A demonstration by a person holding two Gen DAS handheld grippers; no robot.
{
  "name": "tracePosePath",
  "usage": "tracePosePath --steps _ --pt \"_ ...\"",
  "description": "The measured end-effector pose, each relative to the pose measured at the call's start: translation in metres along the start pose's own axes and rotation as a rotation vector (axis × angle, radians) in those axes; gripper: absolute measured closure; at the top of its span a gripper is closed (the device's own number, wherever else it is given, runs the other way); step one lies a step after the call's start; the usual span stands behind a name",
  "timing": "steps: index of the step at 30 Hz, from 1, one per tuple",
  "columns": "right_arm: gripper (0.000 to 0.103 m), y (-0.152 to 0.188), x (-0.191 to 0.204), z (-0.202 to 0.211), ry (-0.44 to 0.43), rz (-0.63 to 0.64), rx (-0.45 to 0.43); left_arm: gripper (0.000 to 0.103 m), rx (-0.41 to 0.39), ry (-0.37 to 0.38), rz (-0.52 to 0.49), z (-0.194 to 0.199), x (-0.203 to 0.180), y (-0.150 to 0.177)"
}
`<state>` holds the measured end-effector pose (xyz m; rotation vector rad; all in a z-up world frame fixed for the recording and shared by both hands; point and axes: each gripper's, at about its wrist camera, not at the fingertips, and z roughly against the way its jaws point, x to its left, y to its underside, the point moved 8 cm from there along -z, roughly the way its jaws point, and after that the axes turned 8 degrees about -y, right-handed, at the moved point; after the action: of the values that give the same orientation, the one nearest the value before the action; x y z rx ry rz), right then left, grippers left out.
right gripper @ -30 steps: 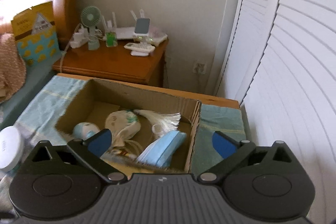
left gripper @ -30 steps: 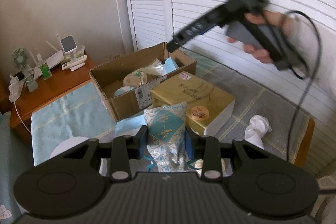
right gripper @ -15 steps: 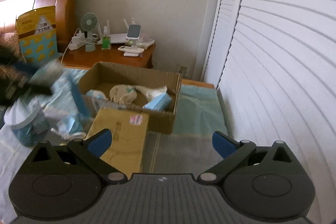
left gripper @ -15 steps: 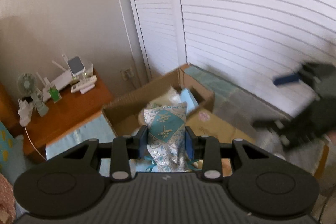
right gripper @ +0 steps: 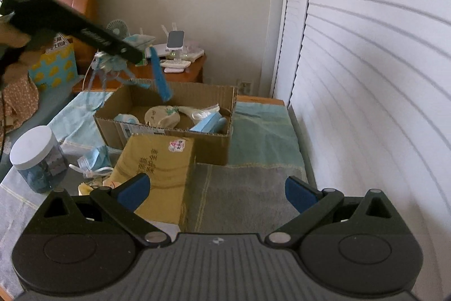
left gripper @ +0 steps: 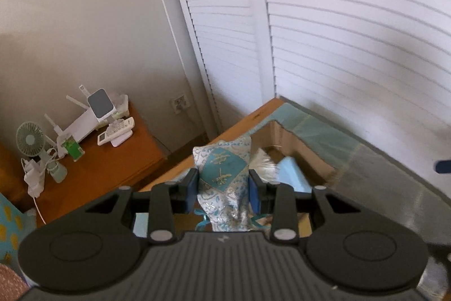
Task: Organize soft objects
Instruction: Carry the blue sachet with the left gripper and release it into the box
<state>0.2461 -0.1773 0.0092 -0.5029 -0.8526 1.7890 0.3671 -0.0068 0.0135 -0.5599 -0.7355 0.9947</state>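
Note:
My left gripper point(left gripper: 222, 184) is shut on a teal-and-white embroidered pouch point(left gripper: 224, 174), held upright in the air over the near corner of an open cardboard box point(left gripper: 298, 143). In the right wrist view the same pouch point(right gripper: 138, 39) hangs with its ribbons above the left end of the box point(right gripper: 169, 131). The box holds a cream pouch point(right gripper: 162, 116), a white tassel point(right gripper: 204, 110) and a blue mask pack point(right gripper: 210, 123). My right gripper point(right gripper: 217, 189) stands open and empty, low over the grey cloth in front of the box.
A yellow carton point(right gripper: 160, 165) lies against the box's front. Left of it are loose face masks point(right gripper: 95, 157) and a white-lidded jar point(right gripper: 36, 160). A wooden nightstand point(left gripper: 112, 157) with a fan, a router and remotes stands behind. White louvred doors point(right gripper: 366, 75) close off the right side.
My left gripper has carried the pouch up and forward until it hangs over the box. My right gripper has drawn back from above the box to the near cloth, still open.

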Motion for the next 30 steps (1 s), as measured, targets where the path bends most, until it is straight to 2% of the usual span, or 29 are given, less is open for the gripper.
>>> tracePosePath --steps 5,9,14,16,18,20,23,27,30 --pt "0.000 0.005 -0.003 -0.009 0.007 -0.010 0.024 0.068 0.040 0.016 -0.026 -0.033 0.001 0.007" --pt "0.000 0.006 -0.005 -0.013 0.005 -0.015 0.033 0.068 0.062 -0.005 -0.048 -0.051 0.005 0.020" --pt "0.000 0.007 -0.007 -0.018 0.004 -0.022 0.041 0.068 0.060 -0.071 -0.092 -0.064 0.011 0.030" --pt "0.000 0.007 -0.007 -0.019 0.004 -0.022 0.043 0.062 0.076 -0.074 -0.089 -0.068 0.012 0.035" --pt "0.000 0.007 -0.007 -0.019 0.004 -0.021 0.043 0.038 0.095 -0.084 -0.081 -0.071 0.016 0.038" --pt "0.000 0.006 -0.007 -0.018 0.004 -0.019 0.040 0.027 0.079 -0.110 -0.071 -0.067 0.019 0.040" --pt "0.000 0.005 -0.006 -0.017 0.000 -0.017 0.036 0.027 0.078 -0.104 -0.049 -0.060 0.021 0.041" --pt "0.000 0.004 -0.003 -0.015 -0.010 -0.018 0.034 0.020 0.070 -0.104 -0.022 -0.045 0.023 0.040" --pt "0.000 0.004 0.000 -0.013 -0.019 -0.016 0.033 0.019 0.071 -0.090 0.011 -0.032 0.022 0.040"
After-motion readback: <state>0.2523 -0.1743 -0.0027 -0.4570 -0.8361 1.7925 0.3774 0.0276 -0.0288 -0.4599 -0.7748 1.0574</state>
